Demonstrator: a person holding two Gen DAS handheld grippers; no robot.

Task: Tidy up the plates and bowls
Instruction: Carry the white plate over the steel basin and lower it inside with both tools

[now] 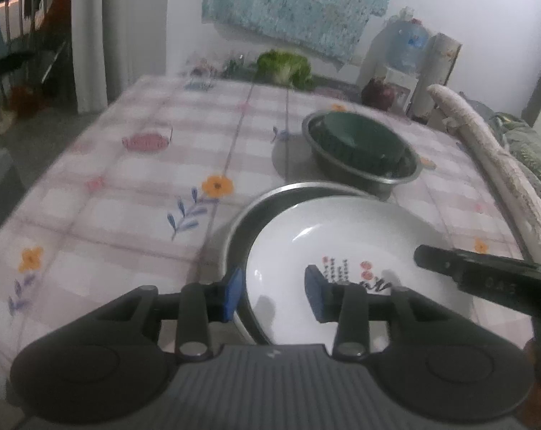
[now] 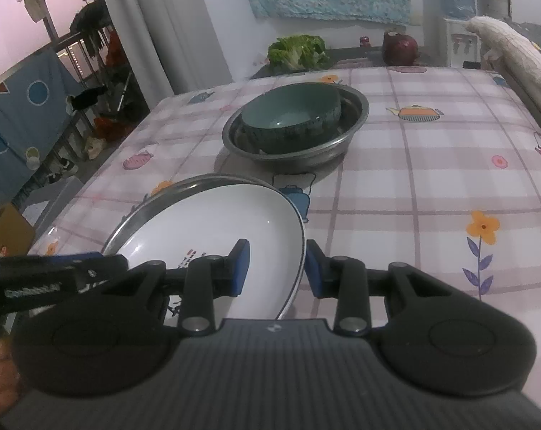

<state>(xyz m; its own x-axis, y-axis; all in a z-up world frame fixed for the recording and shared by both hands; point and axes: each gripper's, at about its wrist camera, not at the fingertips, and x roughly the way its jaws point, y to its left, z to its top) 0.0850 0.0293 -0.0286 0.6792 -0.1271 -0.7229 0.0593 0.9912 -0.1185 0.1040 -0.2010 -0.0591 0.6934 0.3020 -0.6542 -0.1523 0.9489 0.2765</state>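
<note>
Right now the white plate point(image 1: 342, 236) with a small flower print lies in a shallow steel dish point(image 1: 245, 222) on the checked tablecloth point(image 1: 127, 186), close under both tools. Its left rim, together with the dish's rim, passes between the 2 blue pads point(image 1: 234, 294) of the left gripper point(image 1: 275, 295); the jaws stand part open, and whether the pads press on the rims I cannot tell. Opposite, the right gripper point(image 2: 275, 268) straddles the plate's right rim point(image 2: 299, 251), its jaws likewise part open, and contact there is just as unclear. Both tools tilt steeply down toward the table from the near edge, each showing as a dark bar in the other's view. Farther back, well apart, a green bowl point(image 2: 291, 118) sits inside a steel basin point(image 2: 349, 136).
</note>
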